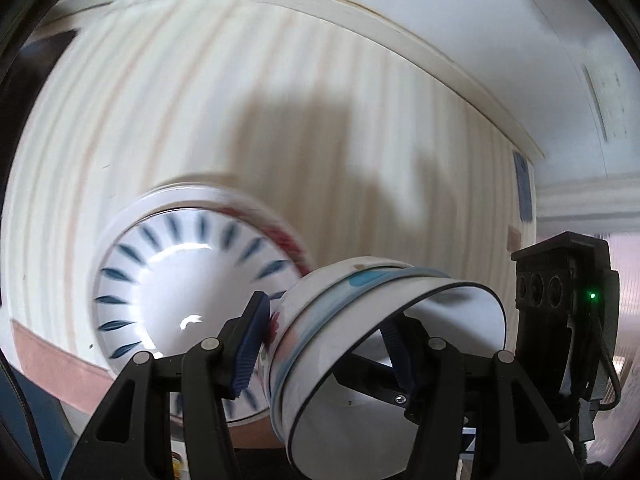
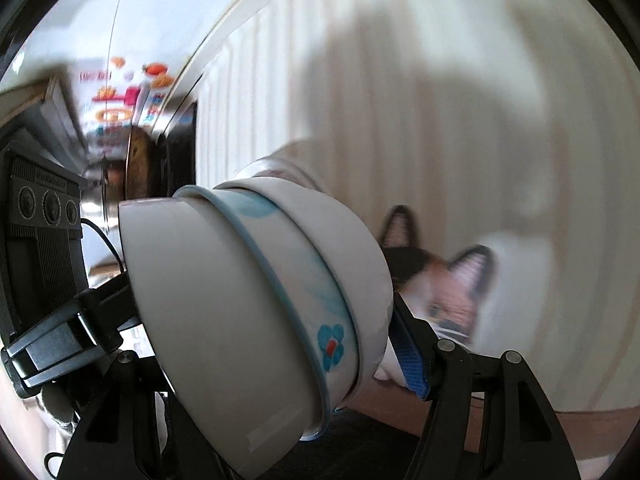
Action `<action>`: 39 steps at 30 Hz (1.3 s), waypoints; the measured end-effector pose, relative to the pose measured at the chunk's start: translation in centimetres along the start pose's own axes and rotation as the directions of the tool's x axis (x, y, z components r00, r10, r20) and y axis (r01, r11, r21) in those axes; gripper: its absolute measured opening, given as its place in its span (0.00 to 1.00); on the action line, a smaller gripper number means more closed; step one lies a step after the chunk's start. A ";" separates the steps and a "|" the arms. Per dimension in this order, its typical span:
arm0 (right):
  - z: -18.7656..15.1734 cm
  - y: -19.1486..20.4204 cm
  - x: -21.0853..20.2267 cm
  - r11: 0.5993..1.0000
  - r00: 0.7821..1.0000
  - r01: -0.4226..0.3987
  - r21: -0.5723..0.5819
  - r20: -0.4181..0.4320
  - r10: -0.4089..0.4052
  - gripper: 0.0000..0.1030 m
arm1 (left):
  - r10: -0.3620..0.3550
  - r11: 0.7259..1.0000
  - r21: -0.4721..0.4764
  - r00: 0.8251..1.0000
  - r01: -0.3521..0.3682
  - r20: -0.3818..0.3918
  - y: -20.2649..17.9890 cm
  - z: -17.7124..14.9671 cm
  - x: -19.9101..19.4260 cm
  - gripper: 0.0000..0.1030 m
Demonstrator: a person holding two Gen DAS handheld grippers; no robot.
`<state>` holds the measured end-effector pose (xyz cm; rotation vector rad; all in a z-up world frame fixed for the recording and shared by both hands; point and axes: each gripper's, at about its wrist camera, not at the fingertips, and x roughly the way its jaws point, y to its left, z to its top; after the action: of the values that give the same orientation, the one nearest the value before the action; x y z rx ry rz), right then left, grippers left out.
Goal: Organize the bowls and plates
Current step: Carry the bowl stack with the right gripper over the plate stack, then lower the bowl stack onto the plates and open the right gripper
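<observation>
My left gripper (image 1: 324, 344) is shut on a nested stack of white bowls (image 1: 360, 320) with blue trim, held tilted, one finger (image 1: 250, 344) outside and one inside the rim. Beyond it a stack of plates (image 1: 184, 280) with blue leaf marks lies on the striped cloth (image 1: 280, 100). My right gripper (image 2: 320, 340) is shut on the same kind of nested bowl stack (image 2: 256, 300), which has a blue flower; only its right finger (image 2: 412, 360) shows. A cat-shaped dish (image 2: 444, 292) lies behind the bowls, partly hidden.
The table's pale edge (image 1: 360, 12) runs along the far side with a white wall beyond. The other gripper's black body (image 1: 560, 300) is at the right. A dark opening and colourful stickers (image 2: 132, 108) show at the left.
</observation>
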<state>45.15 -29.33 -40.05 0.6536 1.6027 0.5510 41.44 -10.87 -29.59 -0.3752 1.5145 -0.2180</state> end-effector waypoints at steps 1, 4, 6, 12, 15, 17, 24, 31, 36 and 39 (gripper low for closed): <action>0.3 0.8 0.7 1.000 1.000 0.001 -0.015 -0.016 -0.001 0.66 | 0.002 1.000 -0.018 1.000 -0.001 0.005 0.7 -0.1 -0.1 0.51; 1.2 2.6 2.8 0.999 0.999 -0.002 -0.042 -0.053 0.000 0.66 | 0.004 0.997 -0.072 1.000 -0.003 0.019 3.0 -0.2 -0.5 0.51; 1.5 3.3 3.8 0.998 0.997 0.000 -0.063 -0.075 -0.004 0.66 | 0.005 0.993 -0.115 1.000 -0.002 0.028 4.7 -0.2 -0.6 0.51; 2.2 5.3 6.9 0.994 0.992 0.013 -0.111 -0.124 -0.027 0.66 | 0.018 0.984 -0.180 0.999 -0.010 0.042 7.7 -0.6 -0.6 0.51; 2.1 5.0 7.4 0.992 0.990 0.022 -0.123 -0.135 -0.038 0.66 | 0.020 0.980 -0.198 0.999 -0.010 0.047 8.6 -0.5 -0.3 0.51; 2.3 5.2 8.2 0.992 0.989 0.029 -0.126 -0.138 -0.046 0.66 | 0.016 0.978 -0.207 0.999 -0.006 0.049 9.4 -0.3 -0.3 0.51; 2.5 5.9 10.0 0.989 0.989 0.055 -0.135 -0.131 -0.073 0.66 | 0.013 0.977 -0.215 0.998 0.000 0.062 10.4 -0.2 0.0 0.51; 2.6 6.3 10.0 0.987 0.991 0.066 -0.149 -0.105 -0.082 0.66 | 0.011 0.976 -0.218 0.998 0.004 0.067 10.8 -0.3 -0.1 0.51; 2.6 6.5 10.2 0.987 0.991 0.079 -0.142 -0.096 -0.093 0.66 | 0.029 0.979 -0.201 0.997 -0.015 0.066 10.5 -0.6 -0.3 0.51; 2.5 6.6 10.2 0.985 0.990 0.090 -0.144 -0.097 -0.105 0.66 | 0.056 0.982 -0.183 0.996 -0.043 0.070 10.0 -0.5 -0.5 0.51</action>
<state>47.42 -17.53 -43.21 0.4452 1.6677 0.6269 39.97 -1.49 -32.84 -0.4847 1.4725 -0.0261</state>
